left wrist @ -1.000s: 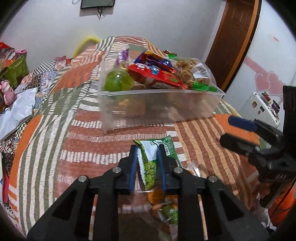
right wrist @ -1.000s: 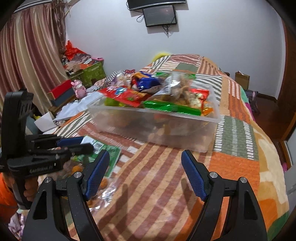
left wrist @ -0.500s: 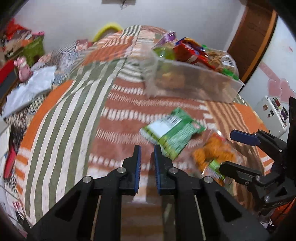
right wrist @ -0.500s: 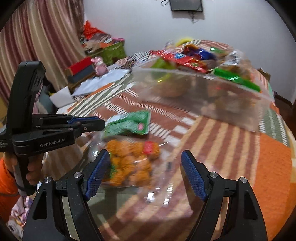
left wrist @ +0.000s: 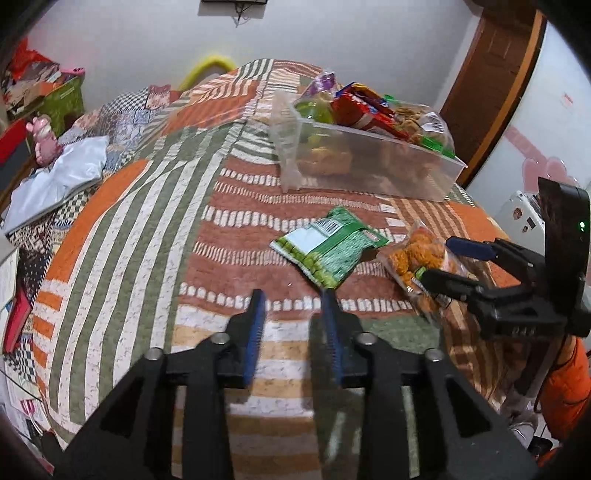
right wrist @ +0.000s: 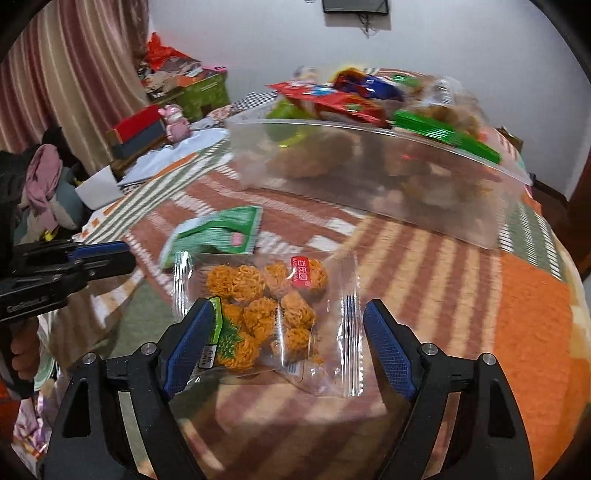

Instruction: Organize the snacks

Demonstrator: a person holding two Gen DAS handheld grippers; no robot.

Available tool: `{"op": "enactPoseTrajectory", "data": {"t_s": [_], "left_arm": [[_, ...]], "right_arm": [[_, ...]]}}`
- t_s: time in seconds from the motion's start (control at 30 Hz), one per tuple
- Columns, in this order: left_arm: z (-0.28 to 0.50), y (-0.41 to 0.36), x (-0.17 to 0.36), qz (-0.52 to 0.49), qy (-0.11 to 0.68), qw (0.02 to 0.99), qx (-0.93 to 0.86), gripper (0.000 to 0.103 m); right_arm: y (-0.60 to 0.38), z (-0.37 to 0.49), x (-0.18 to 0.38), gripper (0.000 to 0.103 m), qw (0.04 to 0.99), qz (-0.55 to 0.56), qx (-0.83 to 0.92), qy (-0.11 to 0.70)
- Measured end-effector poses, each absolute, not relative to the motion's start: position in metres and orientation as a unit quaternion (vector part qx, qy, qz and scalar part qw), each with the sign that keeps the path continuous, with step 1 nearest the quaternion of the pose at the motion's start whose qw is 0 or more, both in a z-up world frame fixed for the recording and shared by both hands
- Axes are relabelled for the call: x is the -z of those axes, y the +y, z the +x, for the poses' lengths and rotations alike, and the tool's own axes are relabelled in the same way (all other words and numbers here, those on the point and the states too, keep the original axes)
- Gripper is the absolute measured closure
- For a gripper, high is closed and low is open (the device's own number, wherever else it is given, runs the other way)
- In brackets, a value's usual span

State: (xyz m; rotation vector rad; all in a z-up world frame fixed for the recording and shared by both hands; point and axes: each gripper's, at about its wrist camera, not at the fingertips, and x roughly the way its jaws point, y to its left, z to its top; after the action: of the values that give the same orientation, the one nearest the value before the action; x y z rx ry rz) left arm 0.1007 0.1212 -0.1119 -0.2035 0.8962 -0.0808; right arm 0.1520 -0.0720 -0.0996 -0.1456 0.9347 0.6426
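Left wrist view: a striped quilt (left wrist: 140, 206) bears a clear bin (left wrist: 369, 166) heaped with snacks, and nearer lies a green packet (left wrist: 328, 245). The left gripper (left wrist: 291, 299) is opening over bare quilt (nothing between its jaws). The right gripper (right wrist: 288, 325), jaws spread wide, straddles a clear bag (right wrist: 269, 302) of orange balls without pinching it.

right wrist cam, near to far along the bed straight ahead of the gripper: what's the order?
right gripper, jaws apart around the near end of the clear bag of orange snack balls → green snack packet → clear plastic bin heaped with snacks → wall-mounted screen.
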Motion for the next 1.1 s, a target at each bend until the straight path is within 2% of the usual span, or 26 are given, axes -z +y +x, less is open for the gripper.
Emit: {"op": "enactPoseTrajectory", "data": {"t_s": [0.03, 0.1, 0.2, 0.33, 0.5, 0.6, 0.67, 0.73, 0.8, 0.93, 1.1], "left_arm": [[0.103, 0.119, 0.111, -0.094, 0.431, 0.896, 0.041, 0.06], [0.109, 0.112, 0.109, -0.083, 0.427, 0.899, 0.046, 0.046], [0.12, 0.105, 0.108, -0.063, 0.423, 0.903, 0.046, 0.035], [0.141, 0.097, 0.114, -0.042, 0.428, 0.901, 0.054, 0.031], [0.168, 0.088, 0.128, -0.032, 0.453, 0.888, 0.066, 0.03], [0.174, 0.081, 0.131, -0.017, 0.455, 0.888, 0.069, 0.03], [0.176, 0.077, 0.134, -0.011, 0.456, 0.887, 0.069, 0.03], [0.175, 0.077, 0.134, -0.012, 0.454, 0.888, 0.073, 0.036], [0.174, 0.078, 0.134, -0.015, 0.451, 0.889, 0.077, 0.05], [0.172, 0.078, 0.132, -0.017, 0.447, 0.891, 0.076, 0.054], [0.165, 0.073, 0.129, -0.001, 0.439, 0.896, 0.068, 0.063]], "right_arm": [[-0.077, 0.154, 0.099, 0.023, 0.842, -0.07, -0.3, 0.442], [-0.084, 0.158, 0.098, 0.023, 0.839, -0.065, -0.301, 0.449], [-0.092, 0.163, 0.095, 0.02, 0.836, -0.057, -0.303, 0.455], [-0.099, 0.166, 0.09, 0.02, 0.834, -0.042, -0.31, 0.455], [-0.097, 0.157, 0.088, 0.017, 0.824, -0.028, -0.336, 0.455], [-0.089, 0.152, 0.089, 0.011, 0.823, -0.043, -0.342, 0.451], [-0.083, 0.152, 0.092, 0.003, 0.829, -0.063, -0.335, 0.443], [-0.079, 0.155, 0.094, 0.002, 0.828, -0.073, -0.335, 0.443], [-0.076, 0.161, 0.097, 0.002, 0.818, -0.069, -0.346, 0.455], [-0.072, 0.167, 0.1, 0.0, 0.808, -0.071, -0.356, 0.464], [-0.066, 0.171, 0.104, 0.0, 0.798, -0.08, -0.364, 0.475]]}}
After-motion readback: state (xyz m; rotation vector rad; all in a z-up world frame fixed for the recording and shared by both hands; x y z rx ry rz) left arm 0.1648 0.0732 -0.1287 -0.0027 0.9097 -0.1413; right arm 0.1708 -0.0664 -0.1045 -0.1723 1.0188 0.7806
